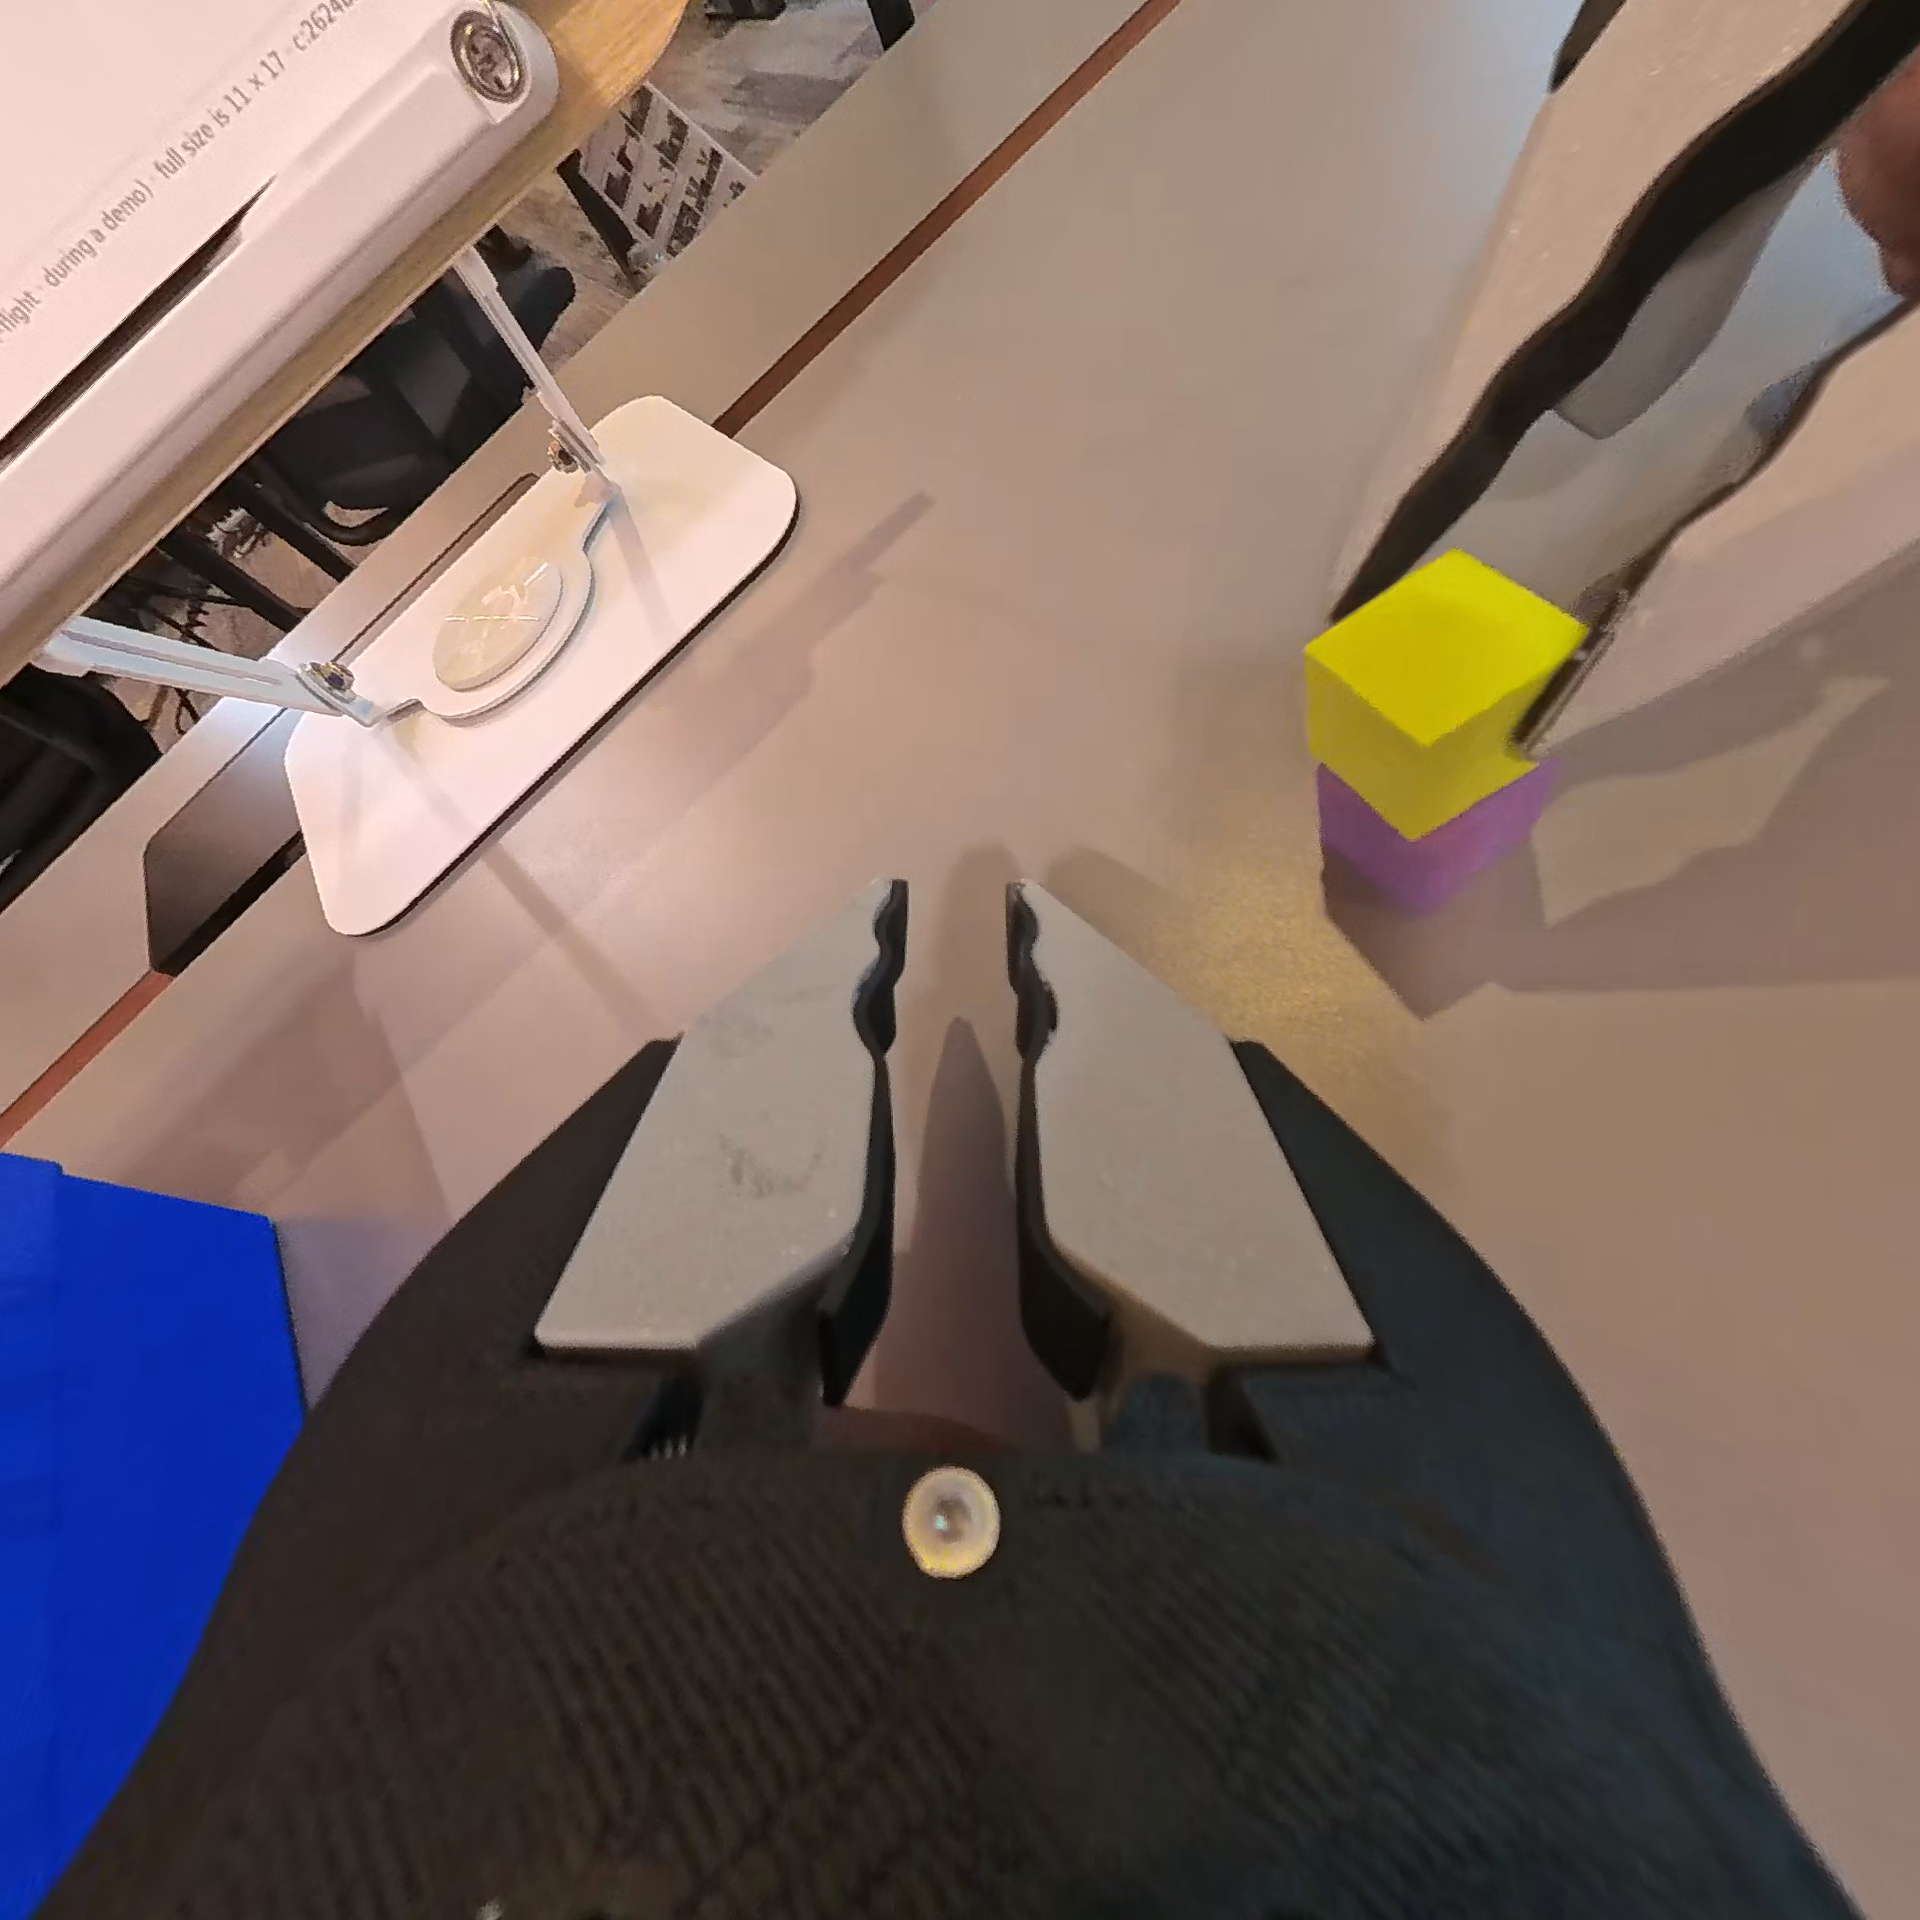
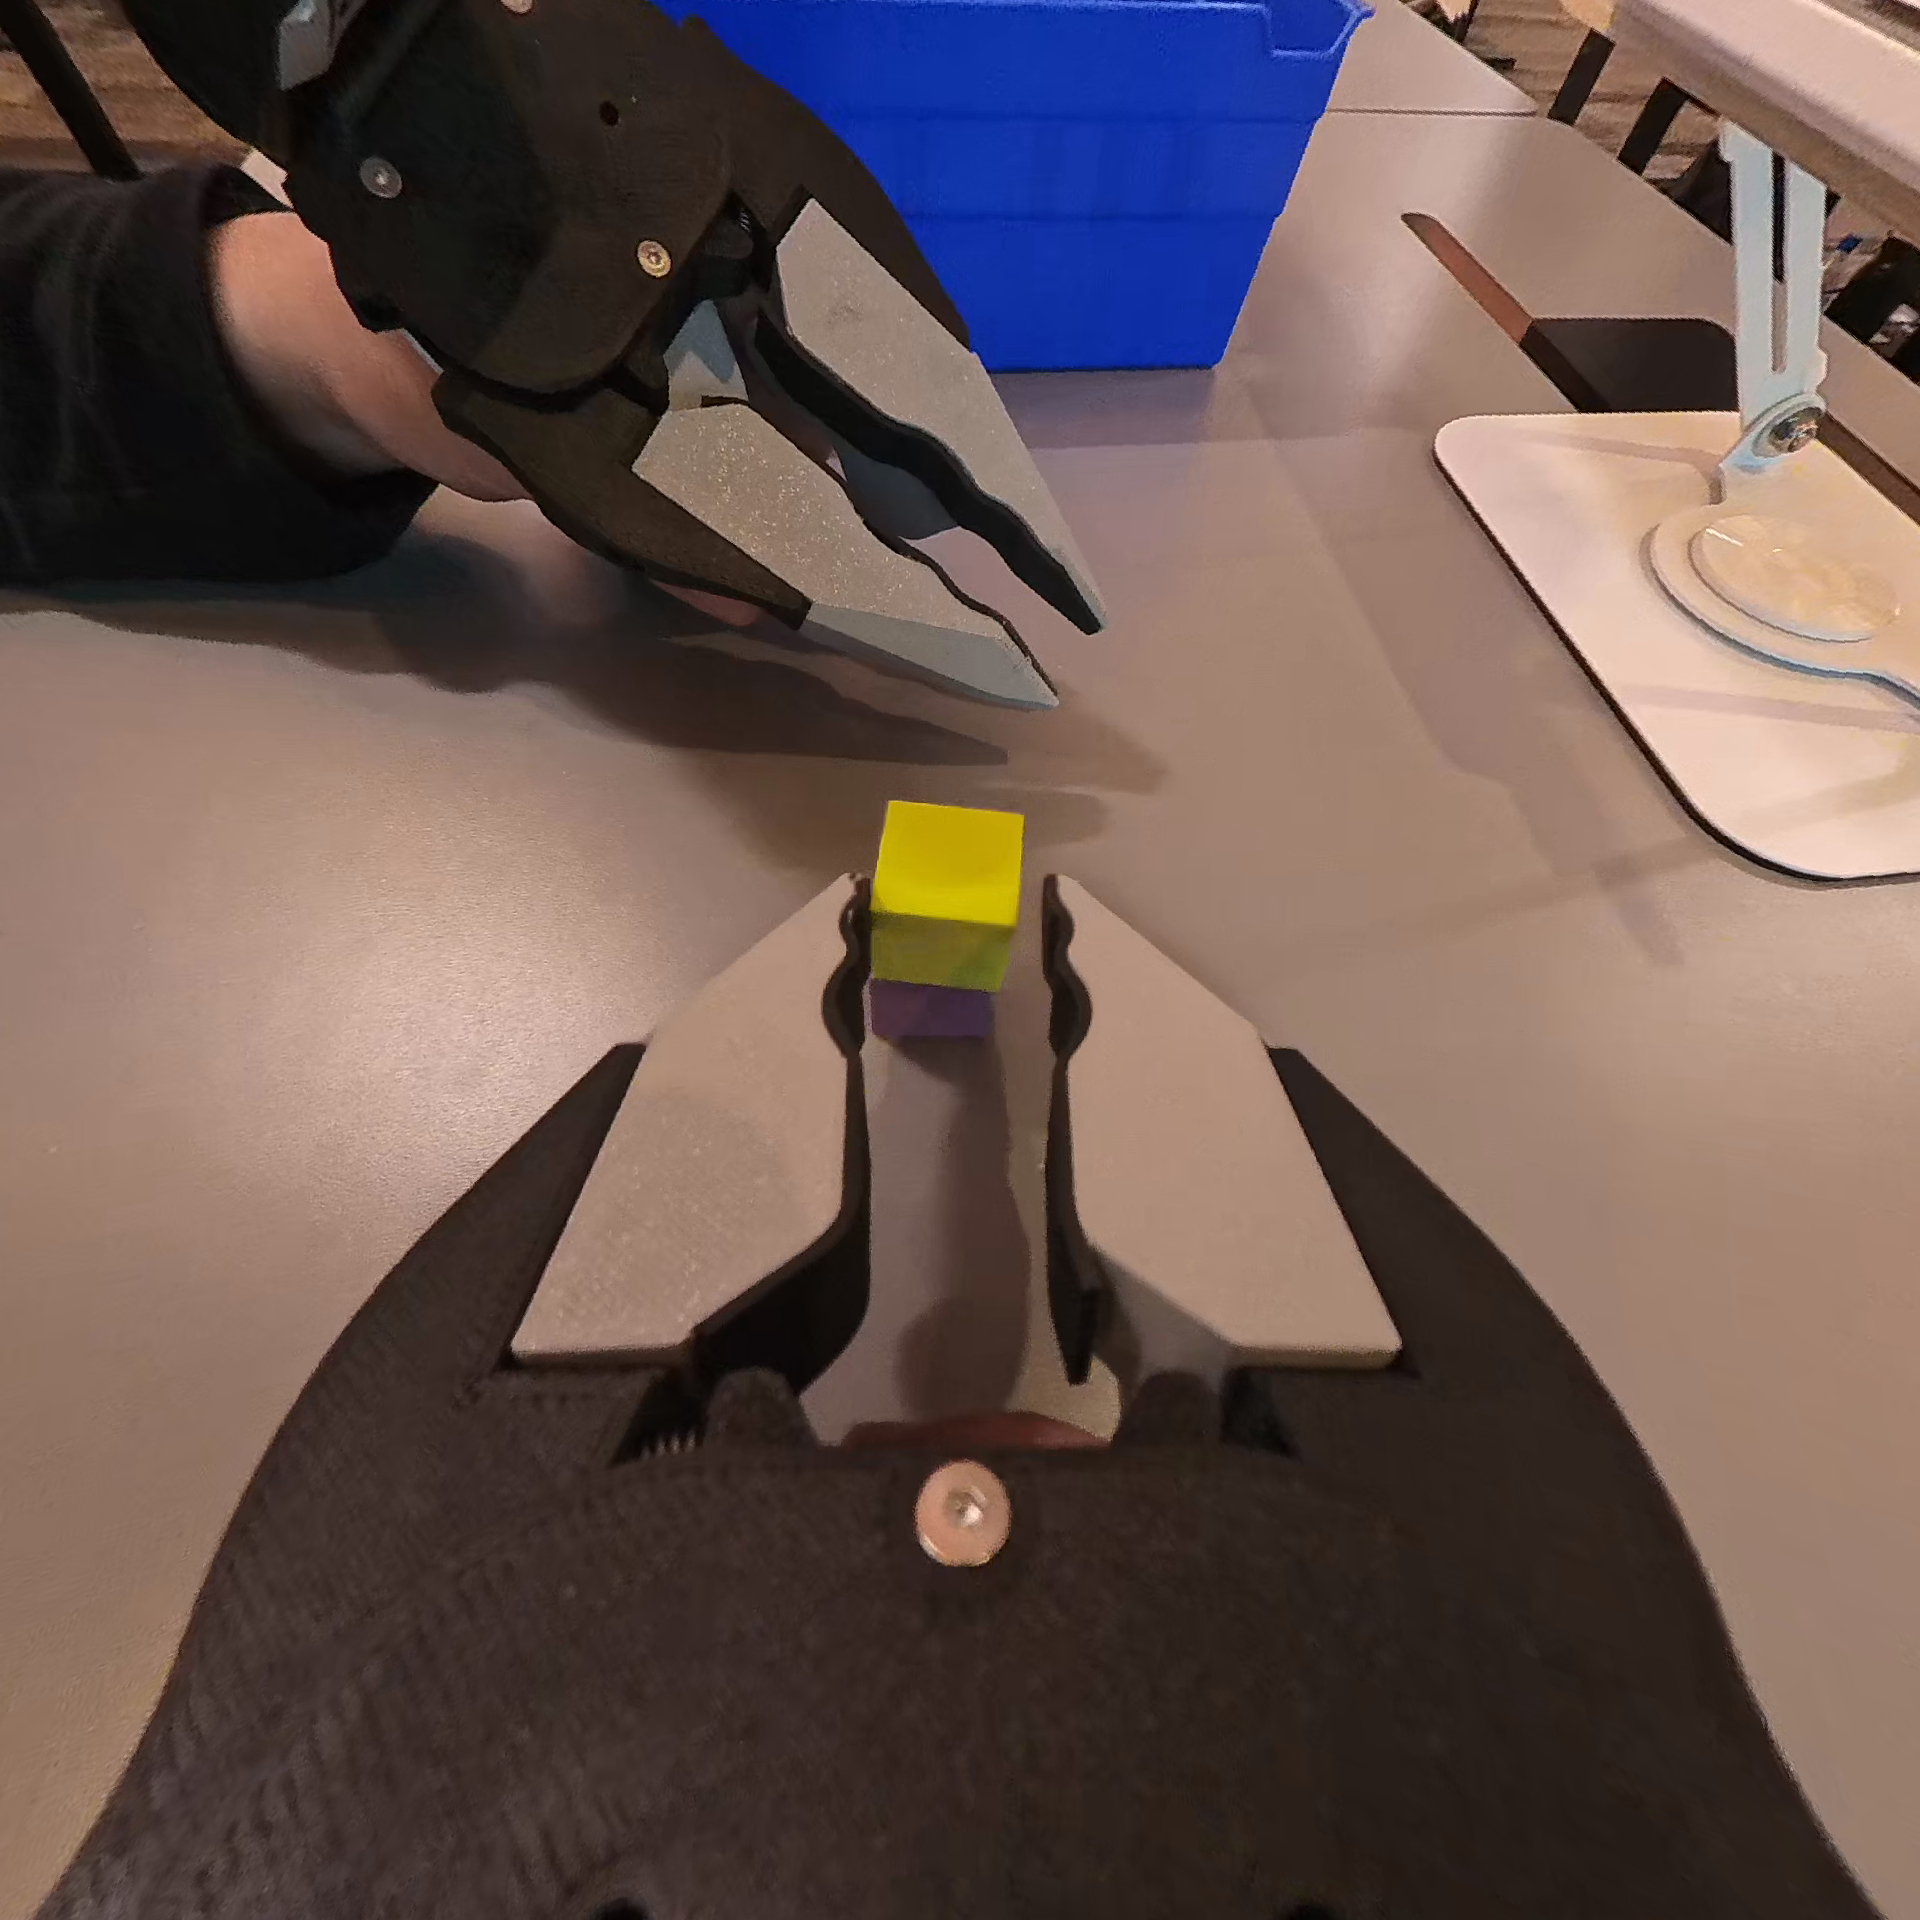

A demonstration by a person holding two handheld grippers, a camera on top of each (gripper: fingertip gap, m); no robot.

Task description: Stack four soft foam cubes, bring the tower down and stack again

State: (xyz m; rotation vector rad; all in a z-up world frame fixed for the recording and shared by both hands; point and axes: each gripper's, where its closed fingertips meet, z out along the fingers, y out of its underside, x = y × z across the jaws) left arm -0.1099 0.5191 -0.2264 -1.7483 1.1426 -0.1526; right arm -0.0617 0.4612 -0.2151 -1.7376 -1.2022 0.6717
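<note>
A yellow foam cube (image 2: 943, 899) sits on a purple foam cube (image 2: 928, 1013) on the grey table; both also show in the left wrist view, yellow (image 1: 1429, 681) over purple (image 1: 1429, 852). My right gripper (image 2: 951, 883) straddles the yellow cube. Its left pad touches the cube and a thin gap shows at the right pad. It reaches in from the upper right in the left wrist view (image 1: 1444, 665). My left gripper (image 1: 956, 891) is slightly open and empty, low over the table to the left of the stack, also seen in the right wrist view (image 2: 1070, 665). No other cubes are in view.
A blue plastic bin (image 2: 1039, 208) stands behind the left gripper, and shows at the lower left of the left wrist view (image 1: 125, 1507). A white stand base (image 2: 1662, 644) with a jointed arm lies to the right of the stack (image 1: 540, 665). A table seam (image 1: 935, 239) runs beyond. My right fingertips sit around 8 centimeters from my left ones.
</note>
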